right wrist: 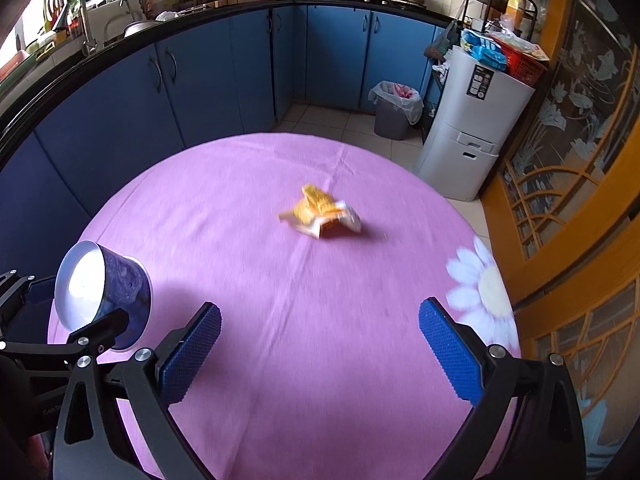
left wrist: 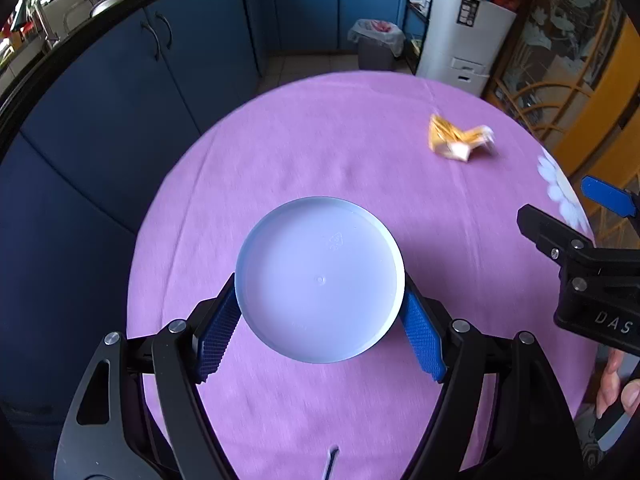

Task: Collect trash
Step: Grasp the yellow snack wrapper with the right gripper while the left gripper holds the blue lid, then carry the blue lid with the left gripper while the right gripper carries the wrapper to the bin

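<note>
1. Blue kitchen cabinets (right wrist: 208,80) under a black countertop curve along the far side of the room in both views.
2. A round table covered with a pink cloth (right wrist: 280,320) fills the foreground; a white daisy print (right wrist: 480,288) marks the cloth at its right edge.
3. A white tall appliance (right wrist: 476,120) stands on the tiled floor beyond the table, with packets piled on top.
4. A grey waste bin (right wrist: 394,110) with a clear liner stands on the floor between the cabinets and the appliance, well apart from the table.
5. The left gripper (left wrist: 320,320) grips a paper cup (left wrist: 320,280): both blue pads press its sides, and the cup's white base faces the left wrist camera. In the right wrist view the cup is held above the table's left edge, tilted on its side.
6. The right gripper (right wrist: 320,352) hovers over the cloth with its fingers spread wide and nothing between them.
7. A crumpled orange-and-white wrapper (right wrist: 320,212) lies on the cloth near the table's middle, ahead of the right gripper and apart from both tools.
</note>
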Demonstrator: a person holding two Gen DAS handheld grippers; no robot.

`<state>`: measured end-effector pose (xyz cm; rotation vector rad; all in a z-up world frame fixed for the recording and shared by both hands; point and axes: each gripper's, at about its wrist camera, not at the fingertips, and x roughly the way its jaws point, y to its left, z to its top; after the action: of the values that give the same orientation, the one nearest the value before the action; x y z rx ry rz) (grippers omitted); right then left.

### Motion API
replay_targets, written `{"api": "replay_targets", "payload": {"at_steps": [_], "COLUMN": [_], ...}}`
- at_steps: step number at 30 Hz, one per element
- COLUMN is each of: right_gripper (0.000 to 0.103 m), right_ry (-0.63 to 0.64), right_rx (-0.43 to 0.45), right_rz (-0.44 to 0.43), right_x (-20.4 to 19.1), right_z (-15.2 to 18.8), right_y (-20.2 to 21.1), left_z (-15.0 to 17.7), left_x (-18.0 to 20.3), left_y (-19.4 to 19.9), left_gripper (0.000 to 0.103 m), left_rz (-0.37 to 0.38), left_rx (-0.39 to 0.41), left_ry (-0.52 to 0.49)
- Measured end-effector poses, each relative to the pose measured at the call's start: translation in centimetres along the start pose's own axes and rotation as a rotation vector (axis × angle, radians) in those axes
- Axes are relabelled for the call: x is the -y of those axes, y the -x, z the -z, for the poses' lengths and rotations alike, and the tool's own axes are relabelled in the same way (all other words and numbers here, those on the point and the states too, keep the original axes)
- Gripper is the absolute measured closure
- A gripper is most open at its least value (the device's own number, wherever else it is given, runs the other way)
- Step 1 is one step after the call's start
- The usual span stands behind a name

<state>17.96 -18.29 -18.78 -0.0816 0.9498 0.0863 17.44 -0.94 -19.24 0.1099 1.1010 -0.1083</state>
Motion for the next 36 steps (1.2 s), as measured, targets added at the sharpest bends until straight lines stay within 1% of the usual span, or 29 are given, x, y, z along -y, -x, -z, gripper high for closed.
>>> {"api": "replay_targets", "payload": {"at_steps": [5,10,16,18,19,20,21,23,25,28,30,34,36], "right_gripper": [0.007,0.007,0.007,0.007,0.012,0.019,0.049,0.074,0.075,0.076,0.076,0.076,0.076], "right_ry": [0.009,0.007,-0.005,0.009,0.008,0.005,0.009,0.021,0.035,0.062,0.062,0.041,0.03], "right_rx": [0.003,-0.007,-0.057,-0.058,-0.056,-0.054,-0.065,-0.062,-0.074,-0.018,0.005,0.024,0.033], "right_rz": [-0.01,-0.004,-0.02,-0.016,-0.014,-0.007,-0.002,0.004,-0.004,0.012,0.0,-0.005,0.01], "right_x": [0.0,0.5,0.6,0.2,0.1,0.1,0.0,-0.2,-0.4,-0.6,-0.6,0.4,1.3], "right_z": [-2.6,-4.5,-5.5,-5.5,-5.5,-5.4,-5.3,-5.3,-5.0,-4.7,-4.4,-3.4,-2.5], "right_y": [-2.5,-4.9,-7.9,-8.5,-8.6,-8.7,-9.0,-9.1,-9.2,-7.6,-6.4,-3.9,-2.6], "left_z": [-2.6,-4.3,-5.8,-6.1,-6.2,-6.3,-6.4,-6.5,-6.4,-6.2,-5.9,-5.7,-5.6], "left_x": [-0.6,-1.0,-1.2,-1.4,-1.6,-1.9,-2.1,-2.4,-2.8,-3.0,-2.8,-1.8,-0.7], "left_y": [-1.4,-2.9,-4.1,-4.5,-4.7,-5.0,-5.2,-5.5,-5.8,-5.5,-5.1,-3.7,-3.1], "left_gripper": [0.028,0.028,0.028,0.028,0.028,0.028,0.028,0.028,0.028,0.028,0.028,0.028,0.028], "left_rz": [-0.018,-0.026,-0.037,-0.043,-0.047,-0.055,-0.057,-0.063,-0.067,-0.066,-0.065,-0.054,-0.046], "left_rx": [0.01,0.014,0.022,0.019,0.018,0.015,0.012,0.008,0.001,0.001,0.008,0.029,0.039], "left_ry": [0.007,0.01,0.009,0.015,0.019,0.026,0.032,0.042,0.051,0.059,0.055,0.039,0.02]}}
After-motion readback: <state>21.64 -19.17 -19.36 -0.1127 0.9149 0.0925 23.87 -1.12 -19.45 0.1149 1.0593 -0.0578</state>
